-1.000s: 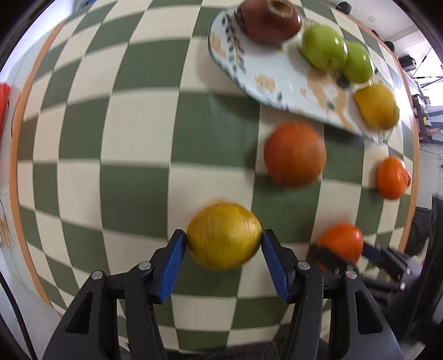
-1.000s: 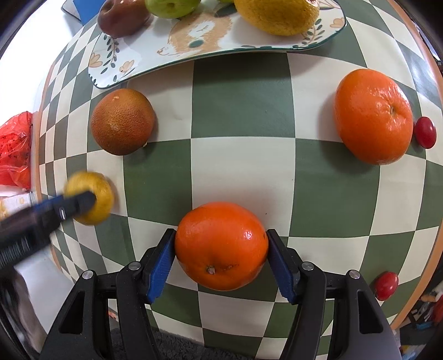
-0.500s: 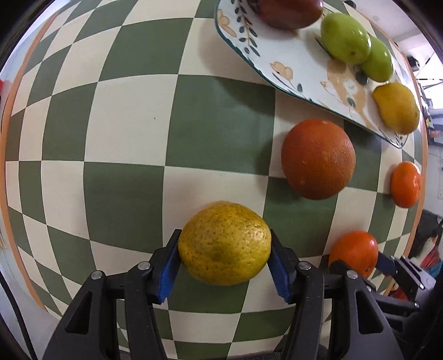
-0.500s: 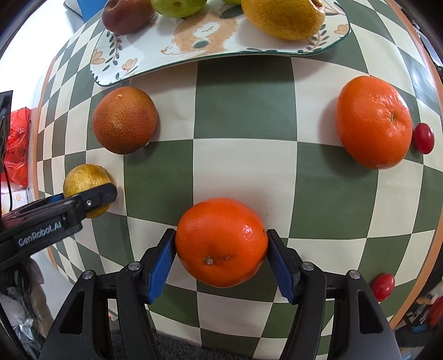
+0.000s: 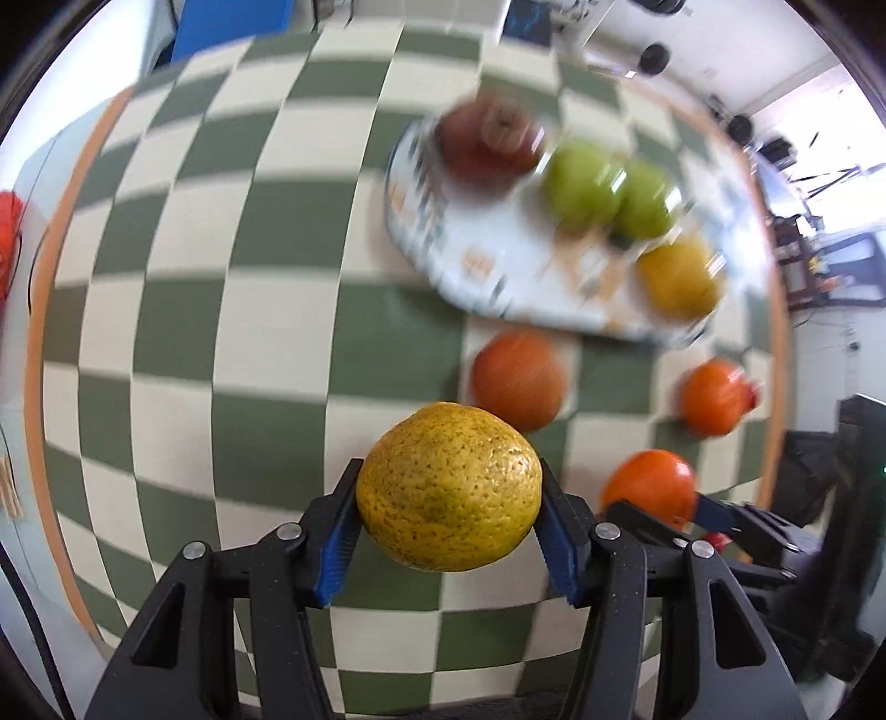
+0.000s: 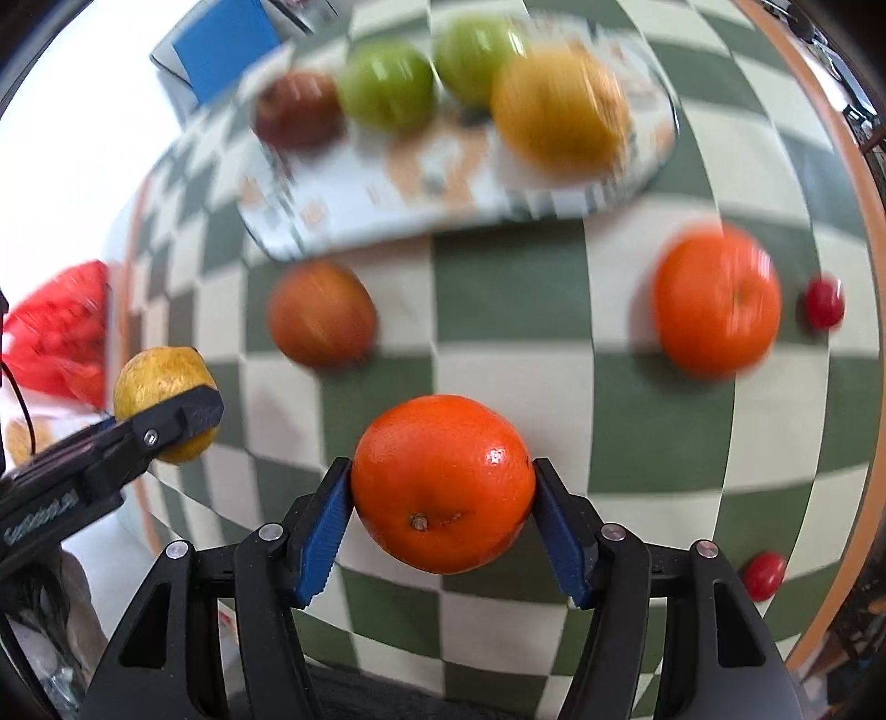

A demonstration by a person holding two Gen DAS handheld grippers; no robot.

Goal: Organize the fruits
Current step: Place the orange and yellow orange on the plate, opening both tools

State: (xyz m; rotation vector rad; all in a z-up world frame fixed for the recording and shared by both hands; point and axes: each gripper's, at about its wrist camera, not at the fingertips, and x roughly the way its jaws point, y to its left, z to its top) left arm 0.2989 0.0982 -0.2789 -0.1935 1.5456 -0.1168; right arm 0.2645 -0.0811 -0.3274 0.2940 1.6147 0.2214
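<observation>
My left gripper (image 5: 449, 518) is shut on a yellow-green citrus fruit (image 5: 448, 487), held up off the checked table. My right gripper (image 6: 443, 507) is shut on a bright orange (image 6: 443, 482), also lifted. Each view catches the other gripper at its side: the orange (image 5: 648, 487) at lower right, the yellow fruit (image 6: 163, 399) at left. Ahead lies a patterned plate (image 5: 498, 277) with a dark red apple (image 5: 487, 141), two green apples (image 5: 581, 185) and a yellow citrus (image 5: 678, 279). A dark orange (image 6: 321, 313) and a bright orange (image 6: 717, 302) rest on the table short of the plate (image 6: 343, 221).
Two small red tomatoes (image 6: 824, 302) (image 6: 764, 576) lie near the table's right edge. A red bag (image 6: 61, 327) sits off the table's left side, and a blue box (image 6: 224, 47) stands behind the plate. The orange-trimmed table edge (image 5: 41, 310) curves along the left.
Both grippers have risen and pulled back from the table with their fruits; the plate and loose oranges now look farther away and blurred by the motion.
</observation>
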